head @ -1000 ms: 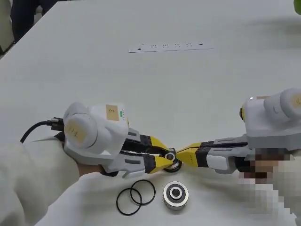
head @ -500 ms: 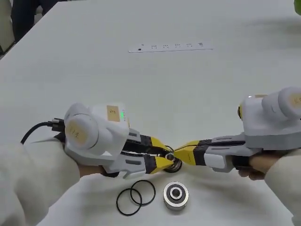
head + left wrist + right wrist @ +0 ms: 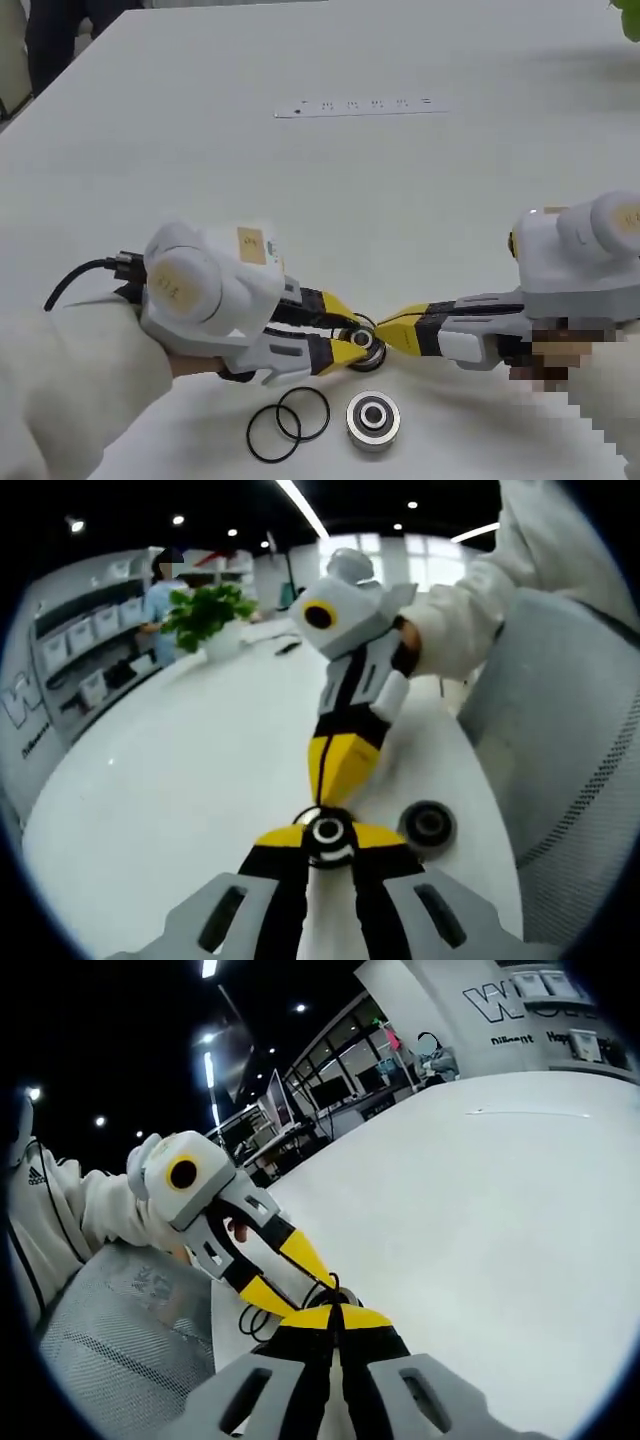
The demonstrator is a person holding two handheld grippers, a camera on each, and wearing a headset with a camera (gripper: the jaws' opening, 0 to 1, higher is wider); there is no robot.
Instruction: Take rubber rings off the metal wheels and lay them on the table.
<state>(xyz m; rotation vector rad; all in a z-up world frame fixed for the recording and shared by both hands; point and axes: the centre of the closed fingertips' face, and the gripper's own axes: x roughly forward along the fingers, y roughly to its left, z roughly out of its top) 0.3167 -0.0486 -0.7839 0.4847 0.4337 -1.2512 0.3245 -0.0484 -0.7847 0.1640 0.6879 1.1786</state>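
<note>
Over the near part of the white tabletop [image 3: 420, 200] the two claws meet tip to tip. The left claw [image 3: 345, 340] has its yellow jaws clamped on either side of a small metal wheel [image 3: 328, 830], holding it just above the surface. The right claw [image 3: 388, 335] comes in from the opposite side with its jaws pressed together at the wheel's rim. A thin black loop [image 3: 335, 1285] shows right there, though I cannot tell whether it is caught between them.

Below the claws a second metal wheel [image 3: 373, 418] lies flat on the tabletop, its bearing facing up. Just beside it, to the left, lie two black rubber rings [image 3: 290, 422], overlapping each other.

As for writing, the left claw's white housing carries a tan sticker [image 3: 252, 241] with a mark too small to read. In the right gripper view the white sleeve [image 3: 60, 1210] of the arm behind it reads "adidas". On the far wall, large dark letters [image 3: 500, 1000] begin with "W" and run off the edge, and a smaller line beneath seems to start "Diligent". A big "W" also shows on the wall [image 3: 20, 705] in the left gripper view.

Farther back a white power strip [image 3: 360, 104] lies on the tabletop, and a potted plant [image 3: 205, 615] stands at the far end.
</note>
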